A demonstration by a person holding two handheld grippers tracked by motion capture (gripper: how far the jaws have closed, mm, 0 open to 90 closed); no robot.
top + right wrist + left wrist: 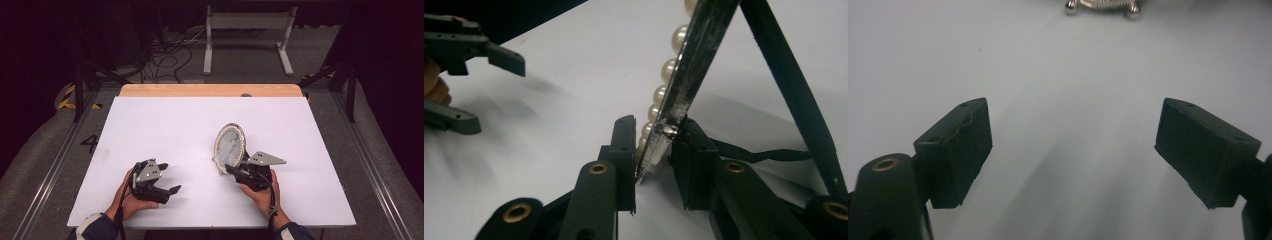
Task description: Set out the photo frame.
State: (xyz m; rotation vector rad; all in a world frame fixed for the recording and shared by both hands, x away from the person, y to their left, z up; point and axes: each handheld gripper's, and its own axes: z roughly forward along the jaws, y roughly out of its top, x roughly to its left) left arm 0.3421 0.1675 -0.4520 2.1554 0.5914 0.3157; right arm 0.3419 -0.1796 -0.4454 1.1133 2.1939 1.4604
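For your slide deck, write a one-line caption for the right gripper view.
Right hand-held gripper clamps the edge of a pearl-rimmed oval picture frame standing on the white table.

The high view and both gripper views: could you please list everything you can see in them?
Picture frame: one, oval, silver with pearl-like beads on its rim, upright, right of the table's centre.
Table: one, white top, wooden strip along the far edge.
Stand: one, white, on the floor beyond the table.
Cables: several, dark, on the floor.
Right gripper: one, black, jaws around the frame's lower edge.
Left gripper: one, black, jaws apart, near left.
Hands: two, holding the grippers.
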